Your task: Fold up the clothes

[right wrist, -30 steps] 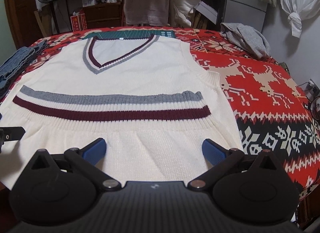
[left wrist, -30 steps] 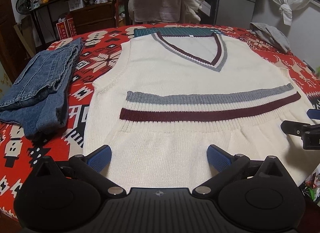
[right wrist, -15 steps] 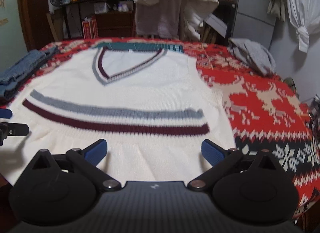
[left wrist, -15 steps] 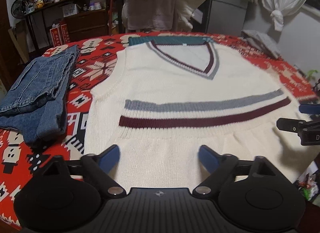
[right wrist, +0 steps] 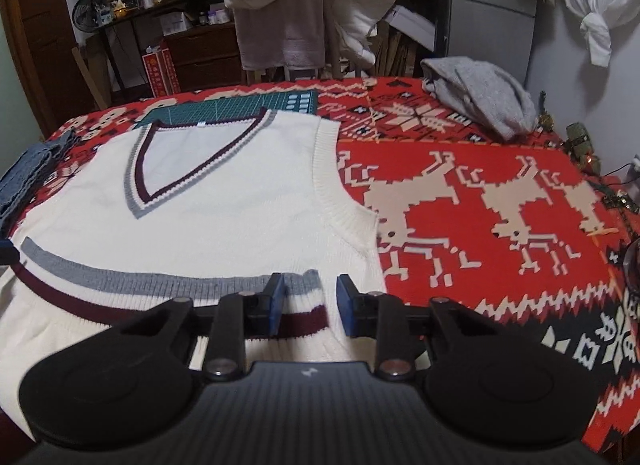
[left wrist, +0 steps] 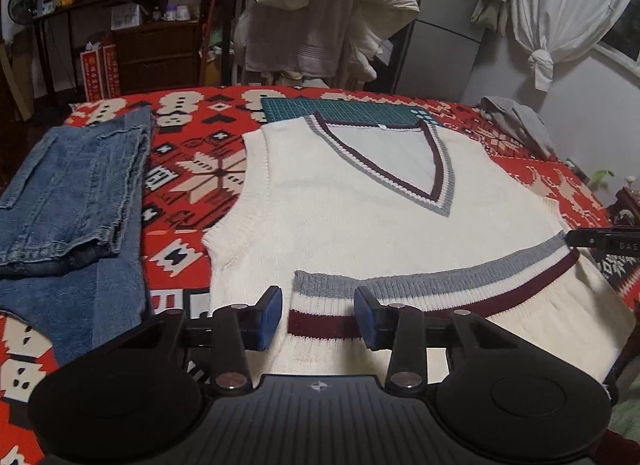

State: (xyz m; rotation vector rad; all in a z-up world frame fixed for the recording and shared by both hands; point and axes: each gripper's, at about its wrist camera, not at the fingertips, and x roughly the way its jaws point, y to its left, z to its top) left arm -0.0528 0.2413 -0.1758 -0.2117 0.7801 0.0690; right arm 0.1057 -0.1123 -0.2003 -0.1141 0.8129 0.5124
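We are at the start of the fold: the cream knitted vest (left wrist: 360, 217) lies flat on the desk (right wrist: 480, 153), face up, with the V-neck away from us and the striped hem band towards us. Our left gripper (left wrist: 318, 317) stands at the left end of the hem band, its blue pads partly spread on either side of the grey and maroon stripes, not pressed together on the knit. Our right gripper (right wrist: 310, 305) stands the same way at the right end of the band, the fabric corner between its pads but with a gap on both sides. So we judge the step in hand is taking hold of the two bottom corners. The next move calls for closing both grippers on the hem together, then lifting evenly and carrying the hem towards the neckline. The folded jeans (left wrist: 68, 193) lie beside the vest on the left and a grey garment (right wrist: 480, 97) lies well apart at the far right.
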